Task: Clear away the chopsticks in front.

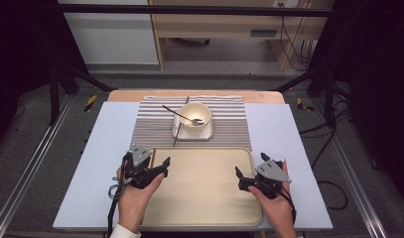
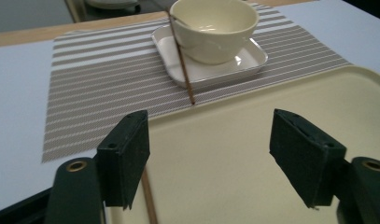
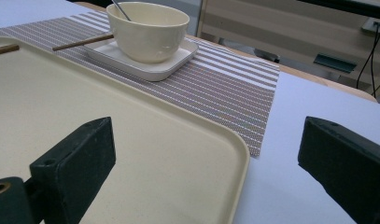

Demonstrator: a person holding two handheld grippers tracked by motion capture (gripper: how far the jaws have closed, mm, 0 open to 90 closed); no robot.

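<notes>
Chopstick point(image 2: 149, 201) just set on tray point(image 1: 204, 198)
L gripper point(image 1: 162, 167) wide open, empty; R gripper point(image 1: 237, 174) open, empty. Next, prob.: 2nd chopstick point(image 2: 180, 58) on square plate point(image 2: 253, 58).

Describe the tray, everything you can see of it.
The tray is a large cream-beige rectangle with rounded corners and a low raised rim, plastic-looking with a matte, slightly speckled face. It lies flat on the pale blue tabletop at the near edge, its far edge over the striped placemat. A thin brown stick lies on its left part. The left gripper and right gripper hover open over its two ends, clamping nothing.
</notes>
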